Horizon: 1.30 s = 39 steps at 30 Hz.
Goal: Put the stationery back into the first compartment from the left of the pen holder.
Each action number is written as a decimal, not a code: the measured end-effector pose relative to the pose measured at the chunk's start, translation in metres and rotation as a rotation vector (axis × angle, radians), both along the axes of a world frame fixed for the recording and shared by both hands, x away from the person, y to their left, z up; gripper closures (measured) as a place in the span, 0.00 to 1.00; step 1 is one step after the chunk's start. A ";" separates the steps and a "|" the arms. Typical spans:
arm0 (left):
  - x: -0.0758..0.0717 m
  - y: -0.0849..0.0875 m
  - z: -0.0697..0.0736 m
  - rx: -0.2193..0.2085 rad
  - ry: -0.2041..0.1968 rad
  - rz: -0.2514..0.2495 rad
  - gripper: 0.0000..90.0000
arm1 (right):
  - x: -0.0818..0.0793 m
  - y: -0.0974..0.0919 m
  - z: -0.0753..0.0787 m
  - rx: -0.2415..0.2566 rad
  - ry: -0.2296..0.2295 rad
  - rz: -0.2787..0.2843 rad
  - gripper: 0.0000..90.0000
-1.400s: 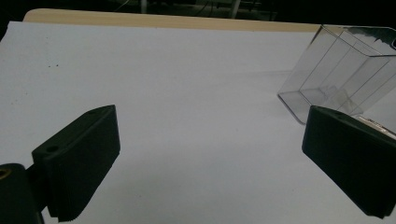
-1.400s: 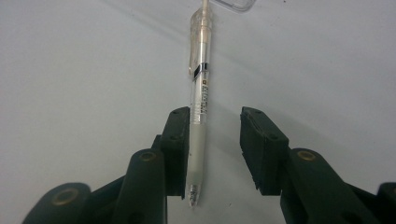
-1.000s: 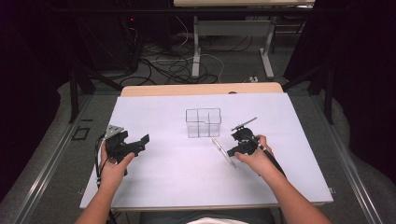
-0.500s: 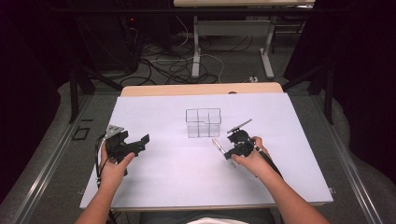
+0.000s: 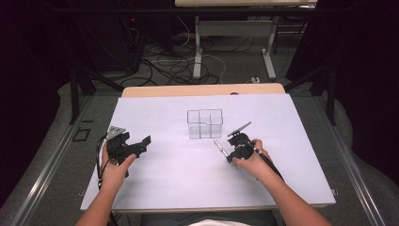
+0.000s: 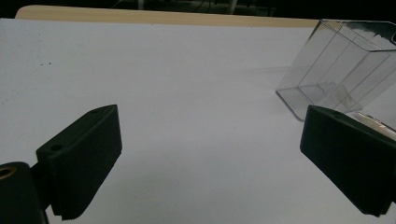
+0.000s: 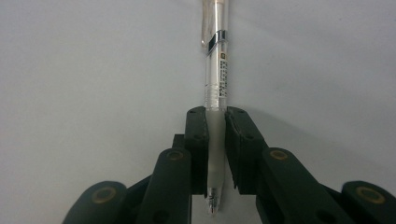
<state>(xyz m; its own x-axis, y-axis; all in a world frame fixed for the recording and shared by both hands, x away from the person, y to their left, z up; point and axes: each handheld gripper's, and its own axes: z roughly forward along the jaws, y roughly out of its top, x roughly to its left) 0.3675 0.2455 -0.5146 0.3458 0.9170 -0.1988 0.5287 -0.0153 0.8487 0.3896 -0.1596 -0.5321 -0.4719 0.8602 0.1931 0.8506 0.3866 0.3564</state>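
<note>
A clear-barrelled pen (image 7: 216,70) with a translucent grip runs straight up between my right gripper's (image 7: 216,126) jaws. The jaws have just been closing and both pads press on its grip section. In the high view this gripper (image 5: 230,151) sits right of centre, with the pen (image 5: 219,147) sticking out to its left over the white sheet. Whether the pen touches the sheet I cannot tell. A clear divided box (image 5: 204,123) stands just beyond it. My left gripper (image 5: 141,142) stays at the left, open, its jaws (image 6: 210,154) wide apart with nothing between them.
The white sheet (image 5: 188,188) covers the tabletop, with a wooden strip (image 5: 202,89) along its far edge. The clear box (image 6: 336,70) stands ahead and to the right of the left gripper. Cables lie on the floor beyond the table.
The right hand has shifted slightly left with the pen at its jaws. The left hand and the clear box have not moved.
</note>
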 end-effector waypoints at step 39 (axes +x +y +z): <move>0.000 -0.001 0.000 0.026 0.004 -0.008 0.06 | -0.037 0.027 0.018 -0.379 -0.710 0.570 0.88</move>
